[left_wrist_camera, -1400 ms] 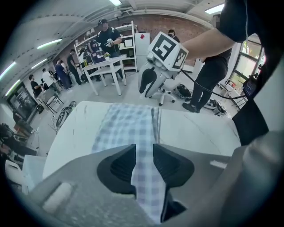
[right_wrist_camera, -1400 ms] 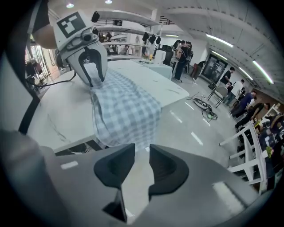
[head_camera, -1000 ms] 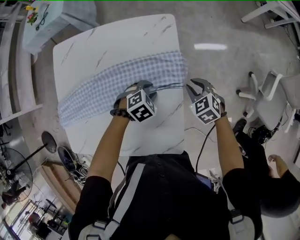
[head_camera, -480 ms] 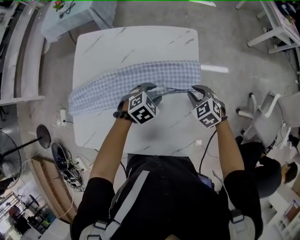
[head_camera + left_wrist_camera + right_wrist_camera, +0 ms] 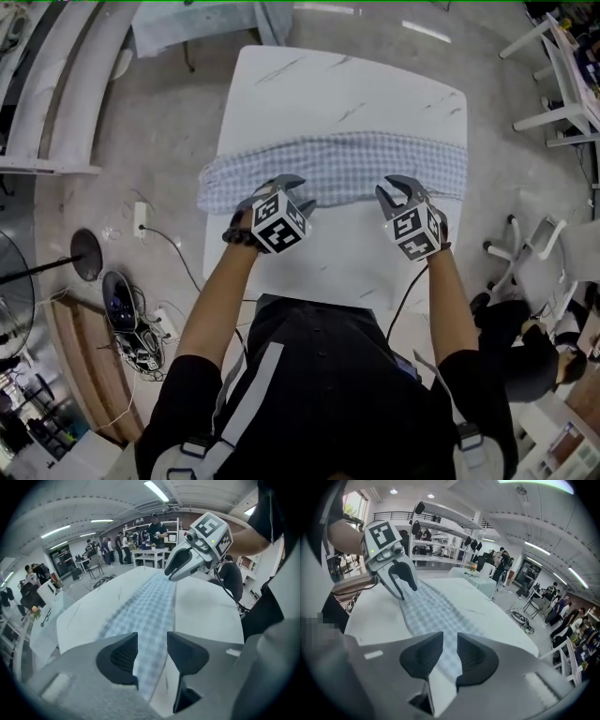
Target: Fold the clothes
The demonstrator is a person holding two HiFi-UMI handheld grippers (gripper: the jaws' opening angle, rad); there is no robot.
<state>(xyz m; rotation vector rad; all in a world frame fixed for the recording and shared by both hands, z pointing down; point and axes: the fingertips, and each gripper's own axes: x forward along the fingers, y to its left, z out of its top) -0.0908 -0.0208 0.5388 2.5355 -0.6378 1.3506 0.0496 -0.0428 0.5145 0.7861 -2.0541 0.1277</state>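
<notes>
A blue-and-white checked garment (image 5: 347, 169) lies as a long folded band across the white marble table (image 5: 347, 94). Both grippers sit at its near edge. My left gripper (image 5: 292, 186) is on the left part; in the left gripper view its jaws (image 5: 152, 637) are opening, with the cloth (image 5: 150, 602) lying in the gap and the pads off it. My right gripper (image 5: 394, 190) is on the right part; in the right gripper view (image 5: 450, 639) its jaws stand close together on the cloth's edge (image 5: 431, 606). Each gripper shows in the other's view (image 5: 171, 573) (image 5: 401, 585).
White office chairs (image 5: 534, 253) and a seated person (image 5: 516, 347) are to the right of the table. Cables and a fan base (image 5: 122, 300) lie on the floor at the left. Another table (image 5: 206, 19) stands beyond. People and shelves fill the room behind.
The near edge of the cloth, earlier drawn out toward the grippers, now lies flat with the band. The left jaws have widened. Both grippers stay at the near edge.
</notes>
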